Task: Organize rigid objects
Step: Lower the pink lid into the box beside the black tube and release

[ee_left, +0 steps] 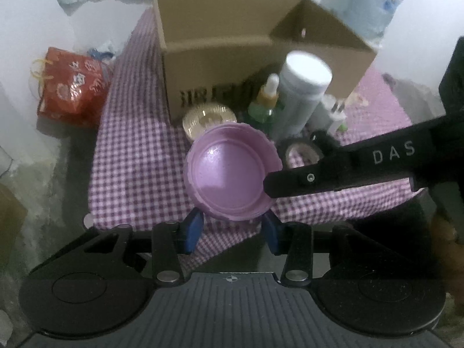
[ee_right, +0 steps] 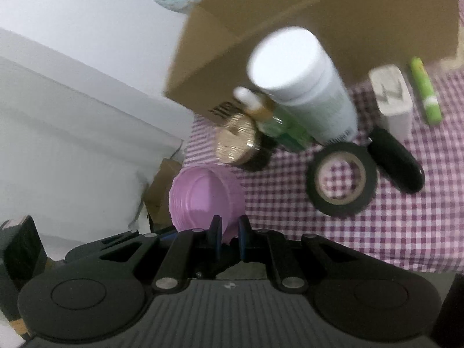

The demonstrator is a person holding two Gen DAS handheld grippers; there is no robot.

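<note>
Left hand-held gripper (ee_left: 232,227) pitched steeply down, blue pads (ee_left: 193,229) clamping the near rim of a round lilac plastic lid (ee_left: 229,174), lifted above the purple-checked cloth on the bench (ee_left: 139,156). Right hand-held gripper (ee_right: 229,235) reaching in from the right, jaws narrowed onto the lid's opposite edge. Beyond: open brown cardboard box (ee_left: 220,43), white-capped plastic bottle (ee_left: 304,87), black tape roll (ee_right: 342,179).

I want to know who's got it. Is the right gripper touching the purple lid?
Touching. The right wrist view shows the right gripper pinching the purple lid's rim between its pads; the left wrist view shows its finger lying over the lid.
</note>
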